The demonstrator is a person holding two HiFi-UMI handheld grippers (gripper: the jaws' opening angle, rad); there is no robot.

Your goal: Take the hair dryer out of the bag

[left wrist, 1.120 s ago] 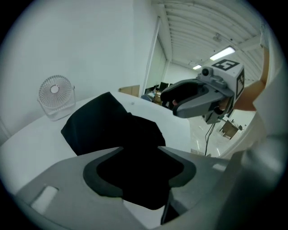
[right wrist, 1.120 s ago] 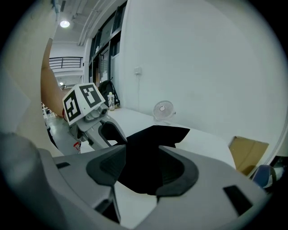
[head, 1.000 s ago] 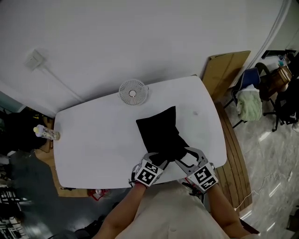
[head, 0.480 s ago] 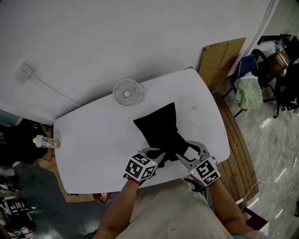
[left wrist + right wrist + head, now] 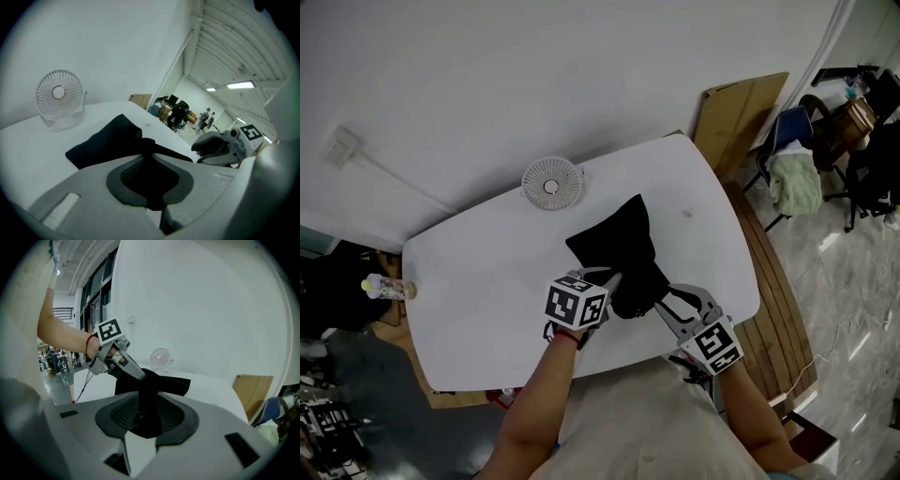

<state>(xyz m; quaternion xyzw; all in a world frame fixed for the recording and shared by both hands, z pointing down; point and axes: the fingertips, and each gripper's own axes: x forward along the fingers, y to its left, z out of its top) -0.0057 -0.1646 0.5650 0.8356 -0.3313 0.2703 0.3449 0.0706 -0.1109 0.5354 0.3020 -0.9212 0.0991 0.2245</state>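
Observation:
A black fabric bag (image 5: pixel 619 239) lies on the white table (image 5: pixel 487 281); no hair dryer shows outside it. My left gripper (image 5: pixel 614 279) is shut on the bag's near edge and holds it lifted off the table. The left gripper view shows the left gripper (image 5: pixel 150 176) with black cloth pinched in it and the bag (image 5: pixel 108 140) trailing away. My right gripper (image 5: pixel 661 302) is at the bag's near right corner, its jaws closing. In the right gripper view a strip of bag (image 5: pixel 159 383) stands between the right gripper (image 5: pixel 149 416) pads, with the left gripper (image 5: pixel 126 369) beyond.
A small white fan (image 5: pixel 551 182) stands at the table's far edge behind the bag. A bottle (image 5: pixel 386 288) sits off the table's left end. A wooden board (image 5: pixel 741 117) and chairs (image 5: pixel 797 178) stand to the right of the table.
My left gripper shut on the bag's near edge, then rose and moved away from me, bunching the cloth upward. The right gripper stayed in place and its jaws narrowed.

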